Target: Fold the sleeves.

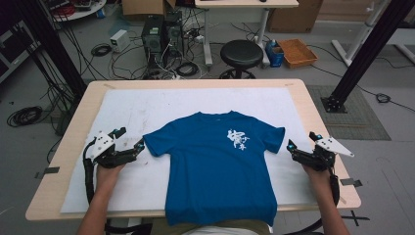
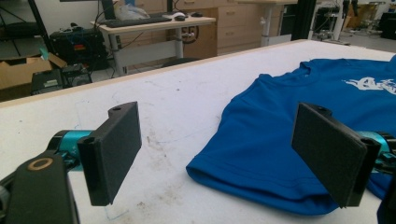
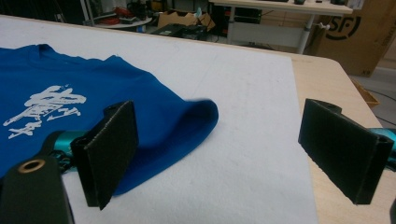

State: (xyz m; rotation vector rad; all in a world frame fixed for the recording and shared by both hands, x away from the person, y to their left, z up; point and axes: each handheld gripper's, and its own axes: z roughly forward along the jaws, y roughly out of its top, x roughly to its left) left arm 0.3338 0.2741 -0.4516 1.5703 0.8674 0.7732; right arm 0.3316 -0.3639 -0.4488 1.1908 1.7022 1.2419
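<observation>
**A:** What have I got on the table?

**B:** I see a blue shirt (image 1: 215, 161) lying flat, front up, on the white sheet (image 1: 147, 105) that covers the table (image 1: 73, 117). Its collar points away from me and its hem hangs just over the near edge. There's a white print (image 1: 238, 138) on the chest, toward my right.

**A:** And my tongs?

**B:** My left gripper (image 1: 131, 142) sits at the shirt's left sleeve (image 1: 156, 139), jaws spread wide, gripping nothing. In the left gripper view, one jaw stands over bare sheet and the other over the sleeve's hem (image 2: 261, 186); I can't tell if that one touches the cloth.

**A:** The right one?

**B:** My right gripper (image 1: 303, 142) is just beside the right sleeve (image 1: 274, 134), also spread wide and holding nothing. In the right gripper view, one jaw hangs over the sleeve edge (image 3: 187, 126), the other over where the sheet meets bare wood.

**A:** Anything else close by?

**B:** A black stool (image 1: 241, 54) stands beyond the far edge.
</observation>
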